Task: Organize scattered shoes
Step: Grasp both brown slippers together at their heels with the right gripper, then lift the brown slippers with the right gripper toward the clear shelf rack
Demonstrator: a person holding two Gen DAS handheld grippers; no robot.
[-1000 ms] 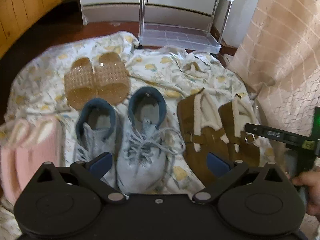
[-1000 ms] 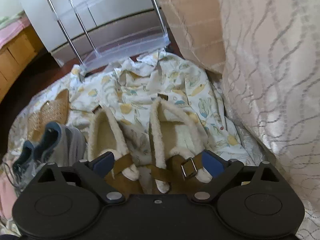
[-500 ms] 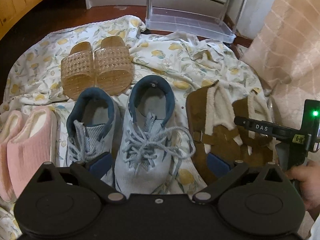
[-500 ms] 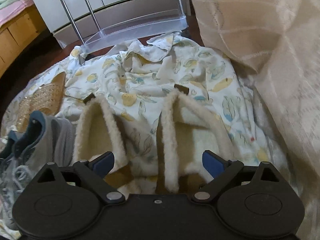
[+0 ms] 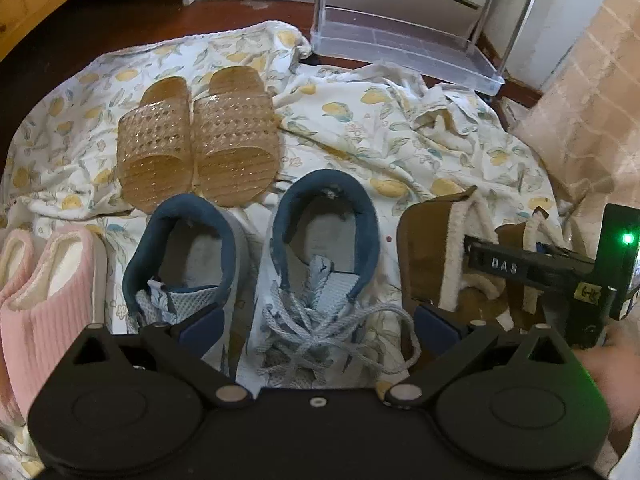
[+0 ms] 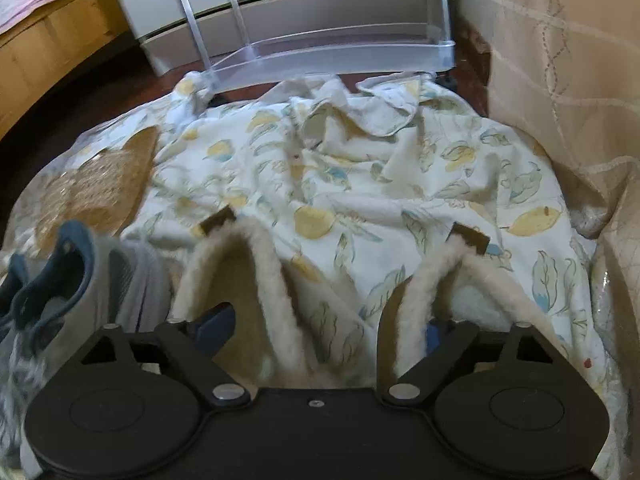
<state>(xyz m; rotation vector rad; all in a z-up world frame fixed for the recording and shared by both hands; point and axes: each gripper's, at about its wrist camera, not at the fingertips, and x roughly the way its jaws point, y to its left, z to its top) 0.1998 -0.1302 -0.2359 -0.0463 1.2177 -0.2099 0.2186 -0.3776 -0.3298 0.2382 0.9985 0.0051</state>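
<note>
In the left wrist view, two grey-blue sneakers (image 5: pixel 320 256) lie side by side on a lemon-print cloth (image 5: pixel 360 132). My left gripper (image 5: pixel 318 322) is open, its fingers straddling the right sneaker's laces. Amber slides (image 5: pixel 200 144) lie behind, pink slippers (image 5: pixel 44 300) at the left. Brown fleece-lined slippers (image 5: pixel 436 260) lie at the right, with the right gripper's body (image 5: pixel 560 272) over them. In the right wrist view, my right gripper (image 6: pixel 324 326) is open, one finger inside each fleece slipper (image 6: pixel 240 280); the right slipper (image 6: pixel 460 288) hides part of its fingertip.
A clear plastic shoe rack (image 5: pixel 404 36) stands on the dark floor beyond the cloth; it also shows in the right wrist view (image 6: pixel 332 52). A beige curtain (image 6: pixel 560 72) hangs at the right. A wooden bed frame (image 6: pixel 48 48) is at the far left.
Both grippers have moved forward and down toward the shoes. The right gripper's fingers have gone from above the fleece slippers' straps into their openings.
</note>
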